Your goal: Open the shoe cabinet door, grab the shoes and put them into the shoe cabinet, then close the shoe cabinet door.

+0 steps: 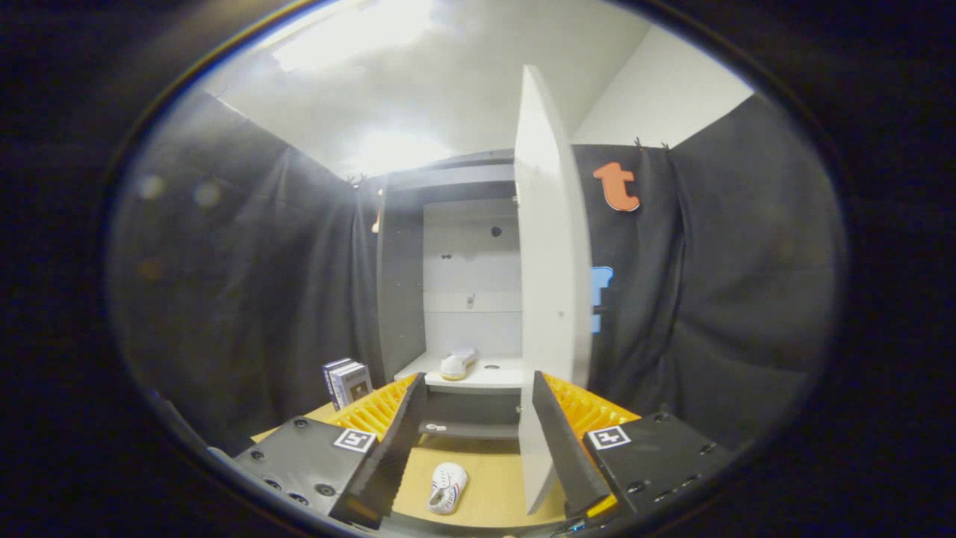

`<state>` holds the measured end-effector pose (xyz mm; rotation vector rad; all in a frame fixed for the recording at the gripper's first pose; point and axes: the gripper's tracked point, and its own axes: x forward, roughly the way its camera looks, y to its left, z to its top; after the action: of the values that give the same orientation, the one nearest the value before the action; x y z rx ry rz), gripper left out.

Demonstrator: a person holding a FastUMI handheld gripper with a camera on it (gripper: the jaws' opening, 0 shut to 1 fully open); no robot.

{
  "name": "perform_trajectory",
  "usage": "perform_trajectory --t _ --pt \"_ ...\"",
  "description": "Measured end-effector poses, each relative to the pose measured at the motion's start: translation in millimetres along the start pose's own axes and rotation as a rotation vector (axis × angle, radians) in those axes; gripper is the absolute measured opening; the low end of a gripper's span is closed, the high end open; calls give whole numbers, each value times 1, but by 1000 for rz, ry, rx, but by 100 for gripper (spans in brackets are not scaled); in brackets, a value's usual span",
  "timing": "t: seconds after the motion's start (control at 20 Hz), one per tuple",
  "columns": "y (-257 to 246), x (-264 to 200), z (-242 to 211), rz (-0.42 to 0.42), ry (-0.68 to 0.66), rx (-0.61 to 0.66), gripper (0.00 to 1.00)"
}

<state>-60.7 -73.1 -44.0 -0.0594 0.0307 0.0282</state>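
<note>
The gripper (478,441) is spread wide and holds nothing, its two fingers angled apart over a tan table (493,486). Between the fingers, toward six o'clock, a white shoe (447,487) lies on the table top, touched by neither finger. At twelve o'clock beyond the fingers stands the shoe cabinet (448,284), grey outside and white inside, with its cabinet door (551,284) swung open and seen nearly edge-on; the door's lower edge comes down just beside the right finger at about five o'clock, and whether the two touch cannot be told. On the white shelf (485,373) inside the cabinet, a second shoe (456,364) rests, pale with a yellowish sole. Off at ten o'clock from the left finger, a few books (347,382) stand upright on the table beside the cabinet's left wall.
</note>
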Motion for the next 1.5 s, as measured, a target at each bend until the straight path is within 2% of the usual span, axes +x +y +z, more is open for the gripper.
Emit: perform_trajectory --t 0.15,0.5,0.7,1.0,1.25,1.5 --pt "45 23 -46 -3 34 17 87" --pt "114 73 -210 -33 200 18 87" --pt "123 93 -310 -37 323 73 88" --pt "104 112 -430 -89 456 190 88" --pt "99 114 -478 -99 547 239 85" --pt "98 124 -493 -98 582 260 83"
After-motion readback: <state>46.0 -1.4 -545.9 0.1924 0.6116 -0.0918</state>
